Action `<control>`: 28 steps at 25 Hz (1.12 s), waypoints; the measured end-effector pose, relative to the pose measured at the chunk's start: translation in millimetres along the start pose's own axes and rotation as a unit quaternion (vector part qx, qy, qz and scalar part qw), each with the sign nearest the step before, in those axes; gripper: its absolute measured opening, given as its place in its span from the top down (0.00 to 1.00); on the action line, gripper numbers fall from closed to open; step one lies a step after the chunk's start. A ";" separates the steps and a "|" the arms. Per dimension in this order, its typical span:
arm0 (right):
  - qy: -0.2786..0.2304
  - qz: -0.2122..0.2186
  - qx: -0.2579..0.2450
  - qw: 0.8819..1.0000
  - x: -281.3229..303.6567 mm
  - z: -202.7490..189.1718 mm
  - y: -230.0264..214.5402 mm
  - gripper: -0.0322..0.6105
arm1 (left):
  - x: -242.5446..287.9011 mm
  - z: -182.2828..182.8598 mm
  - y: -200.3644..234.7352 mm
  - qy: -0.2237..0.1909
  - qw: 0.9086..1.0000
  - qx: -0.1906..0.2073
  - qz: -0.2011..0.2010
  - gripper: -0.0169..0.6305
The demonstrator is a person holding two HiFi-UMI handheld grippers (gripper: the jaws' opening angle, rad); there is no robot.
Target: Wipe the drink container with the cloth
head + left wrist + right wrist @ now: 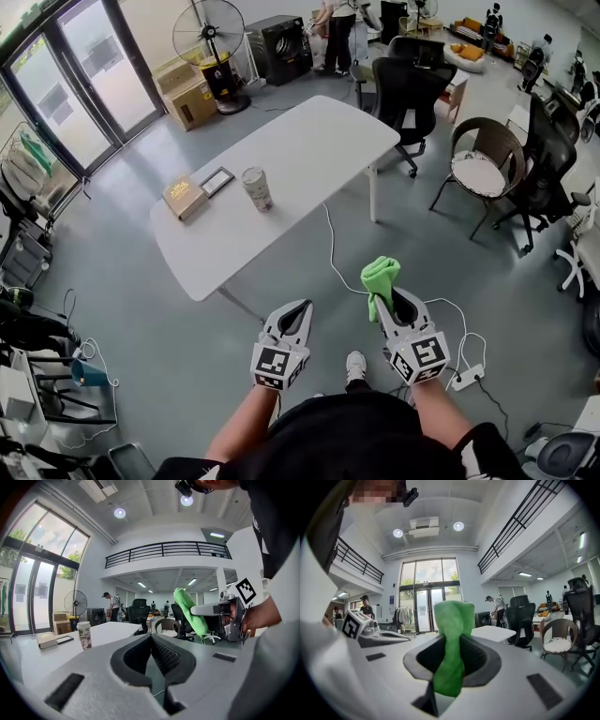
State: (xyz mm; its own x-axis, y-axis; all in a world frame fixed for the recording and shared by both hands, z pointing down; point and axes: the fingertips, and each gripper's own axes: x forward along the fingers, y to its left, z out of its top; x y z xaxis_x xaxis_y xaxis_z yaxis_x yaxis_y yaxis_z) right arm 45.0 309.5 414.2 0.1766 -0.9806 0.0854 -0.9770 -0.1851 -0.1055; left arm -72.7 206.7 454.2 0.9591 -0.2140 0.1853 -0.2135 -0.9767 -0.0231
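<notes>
The right gripper (396, 302) clamped a green cloth (380, 274); beside it the left gripper (302, 307) had its jaws together, empty, the cup (256, 187) standing on a table (323, 141) well ahead.

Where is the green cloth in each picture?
Head view: green cloth lower right, held by the right hand-held gripper.
Left gripper view: right of centre.
Right gripper view: dead centre, between the jaws.
Shared landmark: the white table.
</notes>
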 end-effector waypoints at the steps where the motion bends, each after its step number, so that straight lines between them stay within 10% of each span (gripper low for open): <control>1: 0.001 0.003 0.000 1.000 5.2 0.3 -7.2 0.79 | 8.1 1.7 1.9 0.001 1.000 0.000 0.003 0.96; 28: 0.015 0.095 0.020 0.995 162.9 2.7 -83.0 0.79 | 113.0 8.3 100.5 0.020 0.996 -0.017 0.091 0.96</control>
State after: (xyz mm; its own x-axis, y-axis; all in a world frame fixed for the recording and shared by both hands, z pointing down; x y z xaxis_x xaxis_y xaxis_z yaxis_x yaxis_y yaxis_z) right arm 155.2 164.9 434.2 -0.0162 -0.9958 0.0898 -0.9867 0.0013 -0.1628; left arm 15.7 84.2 464.7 0.8960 -0.3861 0.2193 -0.3899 -0.9204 -0.0277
